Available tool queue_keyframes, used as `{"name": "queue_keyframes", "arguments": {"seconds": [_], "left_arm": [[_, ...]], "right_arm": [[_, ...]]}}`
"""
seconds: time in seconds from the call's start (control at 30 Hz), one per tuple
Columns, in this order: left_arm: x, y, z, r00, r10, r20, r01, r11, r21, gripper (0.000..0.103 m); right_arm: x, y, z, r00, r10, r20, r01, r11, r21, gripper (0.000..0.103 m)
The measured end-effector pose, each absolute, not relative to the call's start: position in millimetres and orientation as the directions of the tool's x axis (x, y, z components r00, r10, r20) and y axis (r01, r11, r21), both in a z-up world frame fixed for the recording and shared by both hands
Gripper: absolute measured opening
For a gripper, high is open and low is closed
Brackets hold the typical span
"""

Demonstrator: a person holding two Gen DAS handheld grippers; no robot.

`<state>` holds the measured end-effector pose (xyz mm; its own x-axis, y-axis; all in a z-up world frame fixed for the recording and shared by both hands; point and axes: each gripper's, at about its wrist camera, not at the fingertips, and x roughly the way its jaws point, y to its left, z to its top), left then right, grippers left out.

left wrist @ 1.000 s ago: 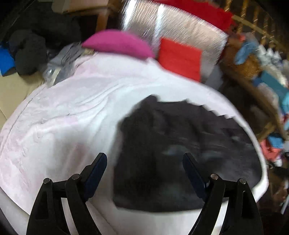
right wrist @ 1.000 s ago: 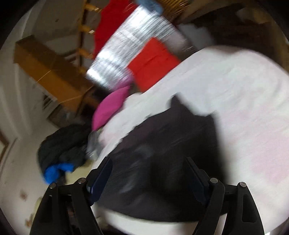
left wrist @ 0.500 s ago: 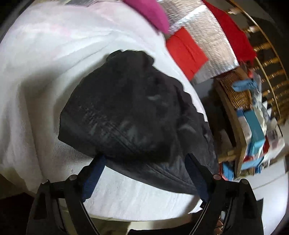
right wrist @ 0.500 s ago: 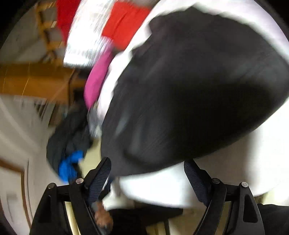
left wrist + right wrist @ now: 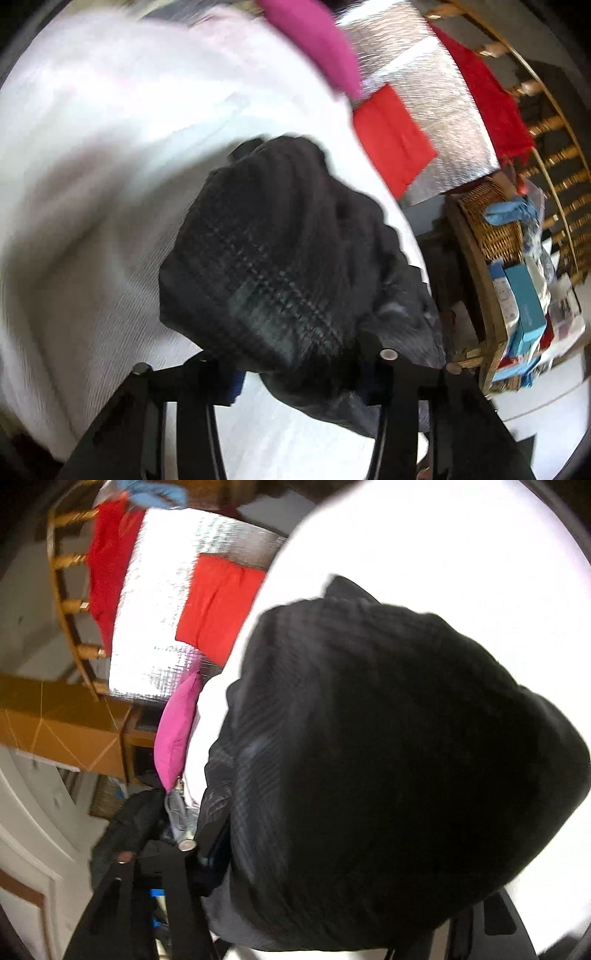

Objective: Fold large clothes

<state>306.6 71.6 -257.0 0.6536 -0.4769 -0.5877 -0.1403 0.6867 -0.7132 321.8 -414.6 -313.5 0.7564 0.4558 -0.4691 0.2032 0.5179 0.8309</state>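
Nearest the lens, the left gripper [image 5: 301, 373] is sitting at the near hem of the black ribbed knit garment [image 5: 280, 258], its jaws narrowed with dark cloth bunching between them, so it looks to be pinching that edge. In the right wrist view, the right gripper [image 5: 332, 871] is pressing in under the same garment; cloth is covering its far finger, so I cannot tell how wide it is standing or whether it is gripping.

The garment is lying in a folded heap on the white textured bed cover [image 5: 92, 184]. It is looking soft, limp and fairly thick, likely to sag and slide; taking it at corners or along the hem seems wisest.

Beyond, a magenta cushion [image 5: 314, 44], a red cushion [image 5: 391, 136] and a silver quilted panel [image 5: 443, 110] are lining the far edge, with a wicker basket [image 5: 491, 218] off to the side.
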Motion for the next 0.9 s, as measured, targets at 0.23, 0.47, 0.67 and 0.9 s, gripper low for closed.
{"name": "queue_keyframes", "arguments": {"seconds": [0.23, 0.47, 0.67, 0.9], "left_arm": [[345, 65, -285, 0.594, -0.436, -0.676, -0.212, 0.725, -0.655, 0.055], [307, 93, -263, 0.489, -0.436, -0.755, -0.194, 0.79, -0.582, 0.073], [331, 123, -219, 0.576, -0.291, -0.764, -0.178, 0.867, -0.465, 0.085], [427, 113, -249, 0.46, -0.469, -0.754, -0.122, 0.808, -0.577, 0.086]], "right_arm": [[355, -408, -324, 0.732, 0.42, -0.536, 0.223, 0.596, 0.772, 0.058], [326, -425, -287, 0.557, 0.514, -0.653, 0.2, 0.68, 0.706, 0.073], [301, -477, -235, 0.656, 0.435, -0.617, 0.124, 0.743, 0.657, 0.094], [398, -477, -263, 0.632, 0.49, -0.6, 0.186, 0.656, 0.731, 0.1]]}}
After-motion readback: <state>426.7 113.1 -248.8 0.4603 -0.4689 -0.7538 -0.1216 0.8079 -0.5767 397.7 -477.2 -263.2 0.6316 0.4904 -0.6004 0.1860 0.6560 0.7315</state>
